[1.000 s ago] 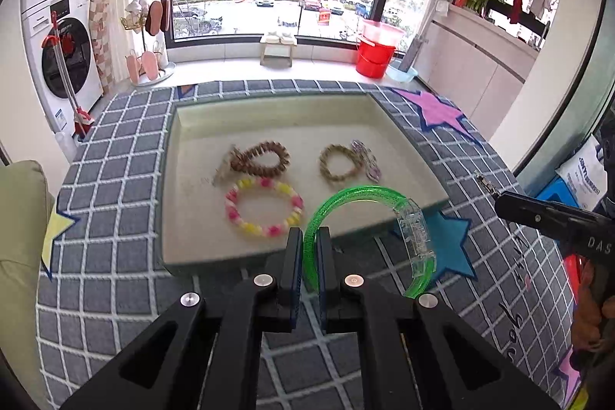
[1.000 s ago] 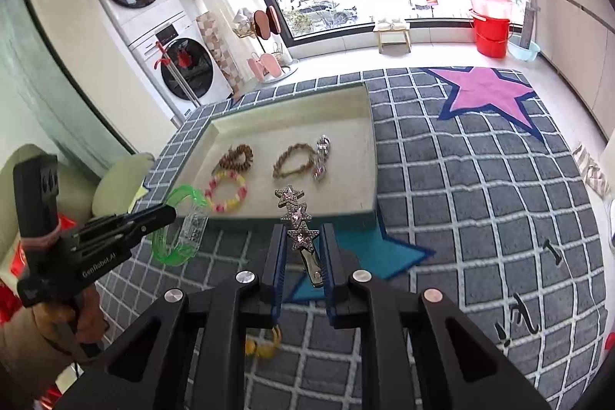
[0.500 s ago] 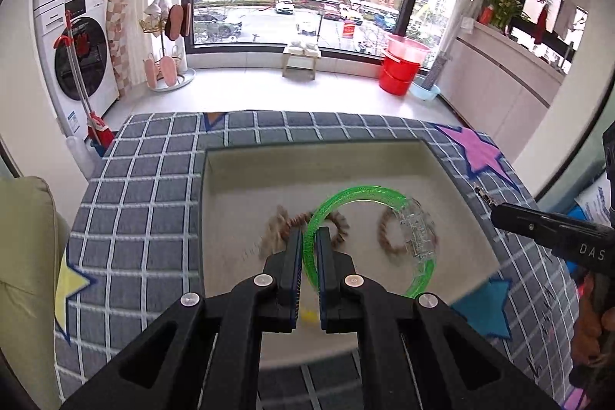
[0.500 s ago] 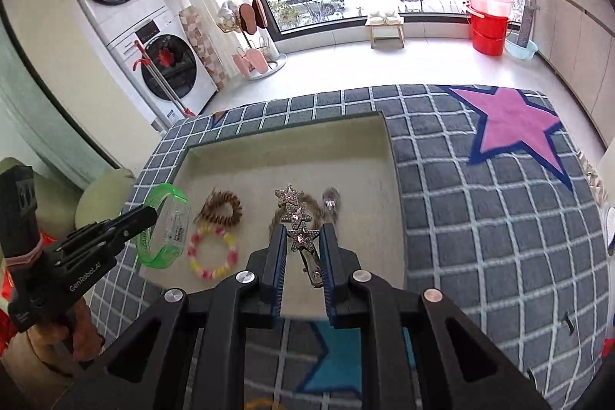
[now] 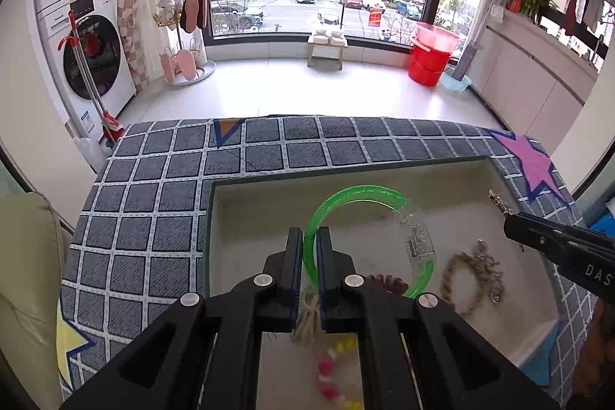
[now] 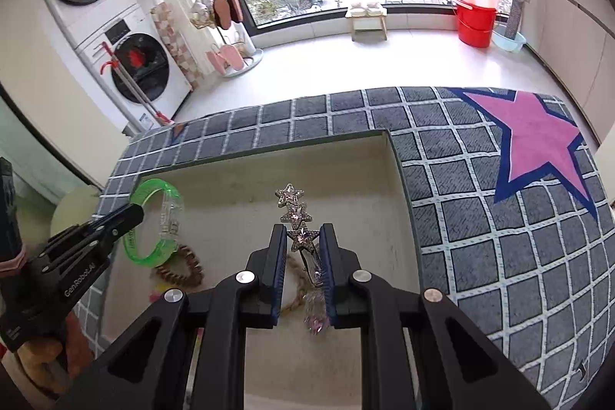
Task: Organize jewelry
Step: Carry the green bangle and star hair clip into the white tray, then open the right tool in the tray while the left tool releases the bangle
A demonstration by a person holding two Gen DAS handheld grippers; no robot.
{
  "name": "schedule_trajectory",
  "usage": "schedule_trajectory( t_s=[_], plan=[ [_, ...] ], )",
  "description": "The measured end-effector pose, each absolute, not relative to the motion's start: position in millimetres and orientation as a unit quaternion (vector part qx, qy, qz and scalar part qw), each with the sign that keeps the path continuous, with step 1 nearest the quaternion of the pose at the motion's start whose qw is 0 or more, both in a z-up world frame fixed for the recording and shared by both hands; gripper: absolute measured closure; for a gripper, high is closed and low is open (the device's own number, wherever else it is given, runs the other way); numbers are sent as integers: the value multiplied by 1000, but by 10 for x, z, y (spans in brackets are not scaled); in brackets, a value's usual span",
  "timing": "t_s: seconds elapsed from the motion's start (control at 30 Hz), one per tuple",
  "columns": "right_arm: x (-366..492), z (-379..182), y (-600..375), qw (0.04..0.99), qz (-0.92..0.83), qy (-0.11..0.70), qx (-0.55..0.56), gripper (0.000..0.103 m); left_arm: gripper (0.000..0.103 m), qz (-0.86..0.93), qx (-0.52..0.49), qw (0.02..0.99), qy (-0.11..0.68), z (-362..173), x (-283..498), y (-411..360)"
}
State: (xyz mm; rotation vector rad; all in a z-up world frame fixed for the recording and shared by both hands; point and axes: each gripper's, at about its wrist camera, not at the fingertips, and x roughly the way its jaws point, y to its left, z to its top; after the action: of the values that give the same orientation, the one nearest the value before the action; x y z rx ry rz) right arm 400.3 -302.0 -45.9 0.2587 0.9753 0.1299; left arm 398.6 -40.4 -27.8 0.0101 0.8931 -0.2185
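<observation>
My left gripper [image 5: 306,248] is pinched on the green bangle [image 5: 357,193]; both fingers press the band between them. The bangle stands upright over the tray [image 5: 384,166], its clear plastic clasp section [image 5: 417,233] on the far right side of the ring. I cannot tell whether the ring touches the tray floor.

My right gripper [image 6: 301,244] is clamped on the star hair clip [image 6: 295,214]. The lowest star sits between the fingers; two more stars stick out past the fingertips, pointing toward the tray's far wall. The clip hangs above the tray interior.

From the right wrist view, the left gripper comes in from the left edge with the bangle at its tip, over the tray's left side.

Lying on the tray floor:
- brown beaded bracelet [image 6: 180,266], just below the green bangle in the right view
- braided rope bracelet [image 5: 463,281], toward the right of the tray
- purple crystal piece [image 5: 490,271], touching the rope bracelet on its right side
- pink and yellow bead bracelet [image 5: 332,367], mostly hidden behind my left gripper body

The tray sits on a grey checked cloth [image 5: 153,202] with a pink star [image 6: 538,145] printed at the right
</observation>
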Motion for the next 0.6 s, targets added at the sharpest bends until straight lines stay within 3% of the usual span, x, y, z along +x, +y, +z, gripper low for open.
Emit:
schedule_trajectory(
  t_s=[0.6],
  plan=[
    [4184, -811, -3061, 858, 32, 496, 130, 83, 82, -79, 38, 890, 448, -445, 4068, -466]
  ],
)
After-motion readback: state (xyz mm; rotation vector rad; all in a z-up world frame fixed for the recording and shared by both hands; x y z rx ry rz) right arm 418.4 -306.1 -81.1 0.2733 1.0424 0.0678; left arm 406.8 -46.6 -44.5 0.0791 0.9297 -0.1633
